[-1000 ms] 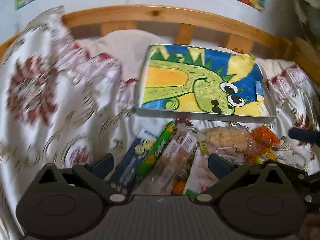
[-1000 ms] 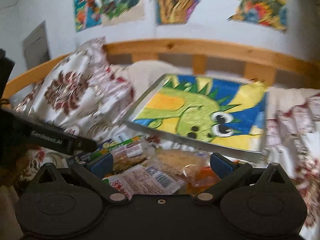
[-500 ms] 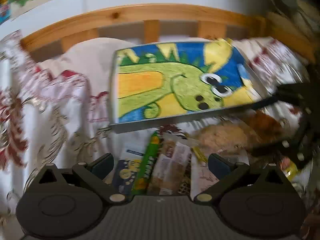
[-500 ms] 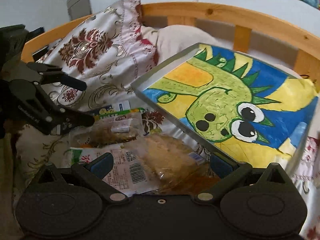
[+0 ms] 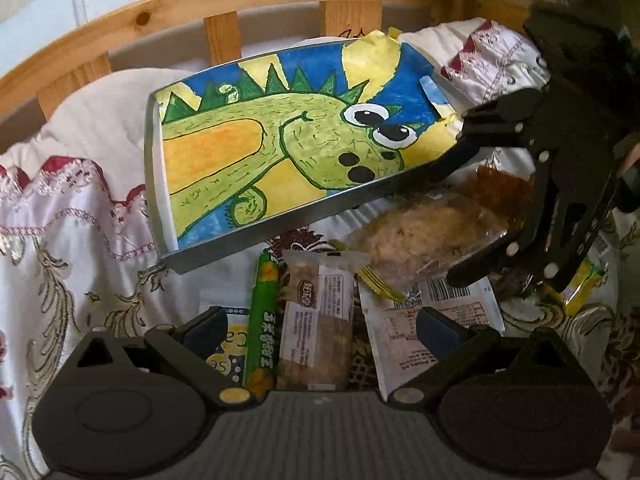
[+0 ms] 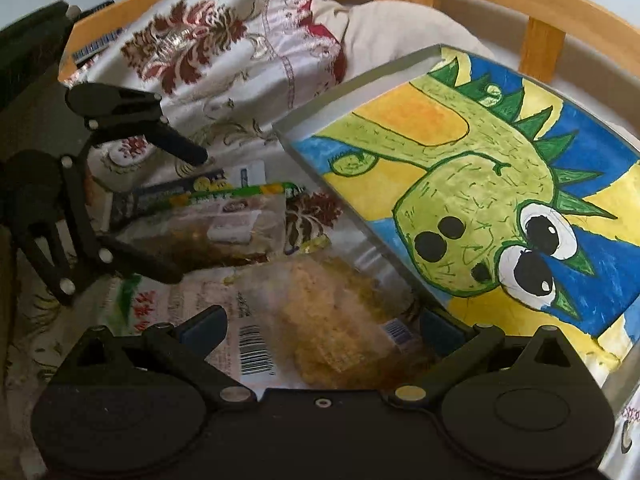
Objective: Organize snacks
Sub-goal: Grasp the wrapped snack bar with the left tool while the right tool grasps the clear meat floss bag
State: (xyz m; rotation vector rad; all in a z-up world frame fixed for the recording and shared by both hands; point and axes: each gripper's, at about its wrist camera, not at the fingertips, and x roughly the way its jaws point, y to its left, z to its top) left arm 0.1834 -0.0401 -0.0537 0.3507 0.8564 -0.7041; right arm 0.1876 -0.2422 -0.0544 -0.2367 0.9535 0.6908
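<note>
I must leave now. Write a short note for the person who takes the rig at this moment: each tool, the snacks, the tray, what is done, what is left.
Left tool: open, holds nothing, low over the green stick snack and the clear-wrapped bar.
Right tool: open, holds nothing, over the crumbly cake packet; one finger is close to the tray's rim.
Tray with the dinosaur drawing: lies tilted on the bedding, behind the snacks, no snack inside.
Snacks: all in a loose pile on the bedspread.
Done: nothing sorted yet.
Left: pick each snack and put it in order, probably in the tray.
</note>
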